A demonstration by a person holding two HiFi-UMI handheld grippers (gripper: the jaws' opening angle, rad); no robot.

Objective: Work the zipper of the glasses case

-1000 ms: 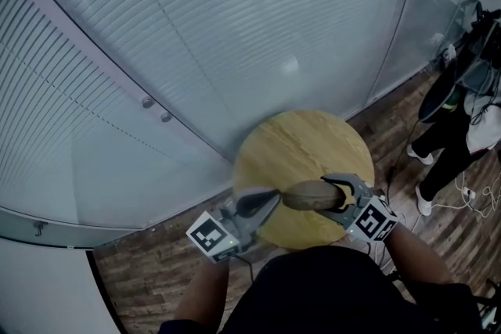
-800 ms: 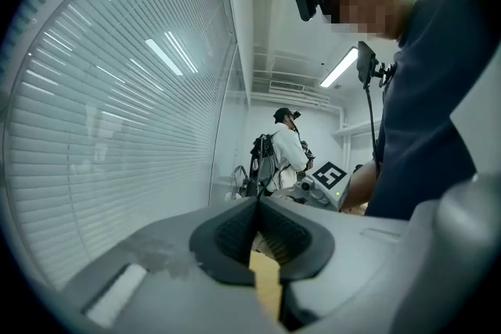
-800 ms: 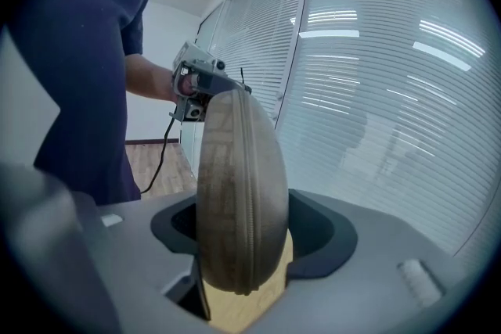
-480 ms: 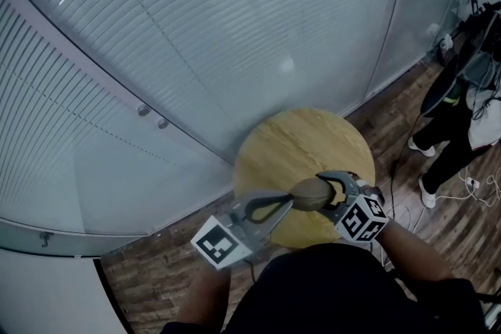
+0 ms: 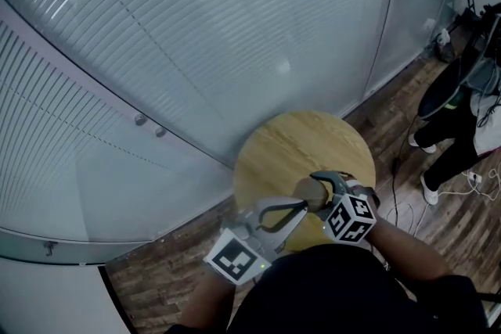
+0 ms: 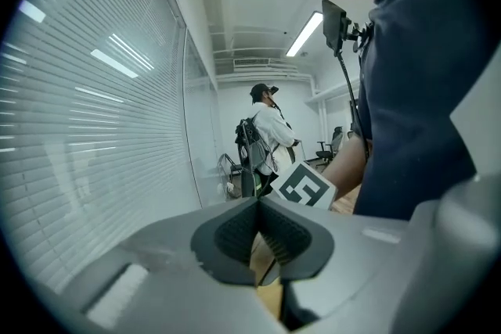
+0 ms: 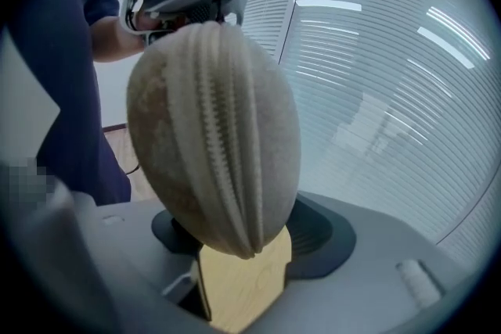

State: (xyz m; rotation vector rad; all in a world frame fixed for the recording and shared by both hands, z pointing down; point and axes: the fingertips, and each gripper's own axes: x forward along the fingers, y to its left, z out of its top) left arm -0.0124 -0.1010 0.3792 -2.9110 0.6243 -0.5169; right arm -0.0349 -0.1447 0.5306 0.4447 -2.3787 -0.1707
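- Right gripper view: the glasses case [image 7: 168, 137] stands end-on, clamped across its width near one end by the jaws of the right gripper [image 7: 244, 245]. It is held over the near part of the round wooden table [image 5: 290, 141]. This grip looks meant to brace the case.
- The zipper [image 7: 227, 137] faces this camera, probably so that it stays reachable. Its teeth are meshed all along the visible stretch, so the case reads as zipped here. No pull tab shows.
- The jaws of the left gripper [image 6: 258, 209] are together, pads meeting. No tab is visible between them, so I can't tell if it pinches the pull.
- Head view: the left gripper's tips sit at the case's free end, opposite the right gripper. Likely placed to work the slider against the brace.
- A glass wall [image 5: 196, 35] with blinds stands behind the table, and a person [image 6: 270, 137] stands farther off, uninvolved.
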